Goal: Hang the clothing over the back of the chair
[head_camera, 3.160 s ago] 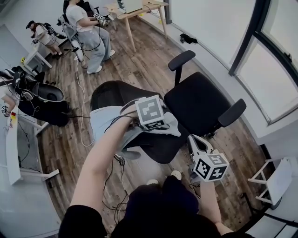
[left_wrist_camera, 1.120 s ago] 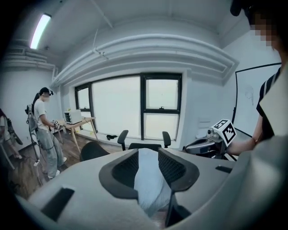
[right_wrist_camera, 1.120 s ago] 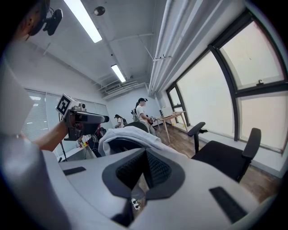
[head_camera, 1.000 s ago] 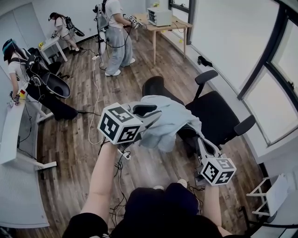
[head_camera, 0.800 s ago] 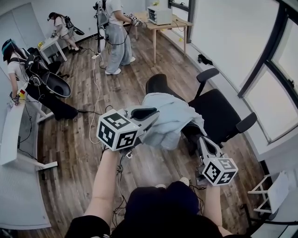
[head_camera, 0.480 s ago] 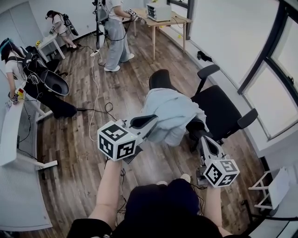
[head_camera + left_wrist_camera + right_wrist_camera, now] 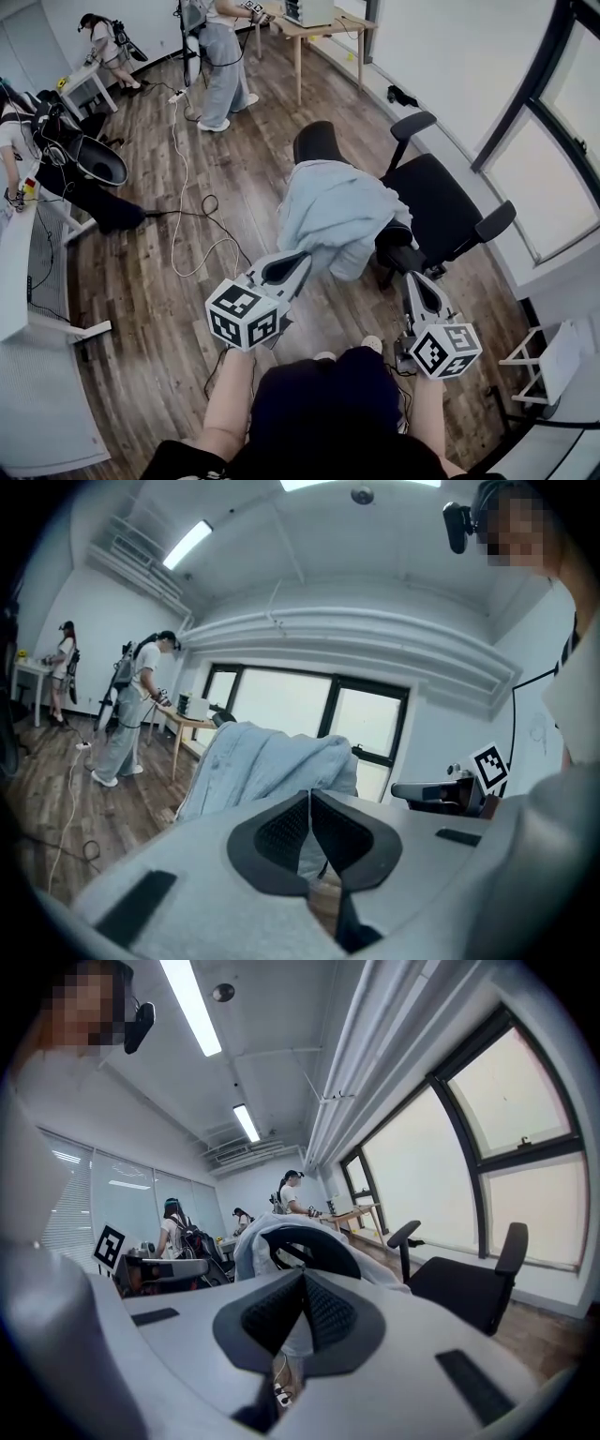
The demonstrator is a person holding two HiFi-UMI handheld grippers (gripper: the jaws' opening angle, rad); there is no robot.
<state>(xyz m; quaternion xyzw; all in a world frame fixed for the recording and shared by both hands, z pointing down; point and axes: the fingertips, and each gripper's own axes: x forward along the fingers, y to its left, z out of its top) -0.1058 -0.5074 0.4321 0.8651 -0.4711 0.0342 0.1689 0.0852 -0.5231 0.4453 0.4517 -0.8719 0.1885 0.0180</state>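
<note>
A light blue garment (image 7: 330, 214) hangs draped over the back of the black office chair (image 7: 437, 199), covering most of the backrest below the headrest (image 7: 316, 141). My left gripper (image 7: 302, 256) is shut and empty, drawn back from the cloth over the wooden floor. In the left gripper view its jaws (image 7: 310, 800) meet, with the garment (image 7: 265, 761) ahead and apart from them. The right gripper (image 7: 411, 278) is shut too, holding nothing, near the chair base. Its view shows the closed gripper (image 7: 303, 1277), the draped chair back (image 7: 314, 1249) and the seat (image 7: 459, 1288).
Cables (image 7: 202, 246) snake across the floor left of the chair. Another dark chair (image 7: 92, 169) and a white desk (image 7: 17, 272) stand at the left. People work by a wooden table (image 7: 319, 21) at the far end. Windows line the right wall, with a white stand (image 7: 555, 361).
The left gripper has let go of the garment, shut, and drawn back toward me and down. The garment now rests on the chair back alone. The right gripper shifted slightly.
</note>
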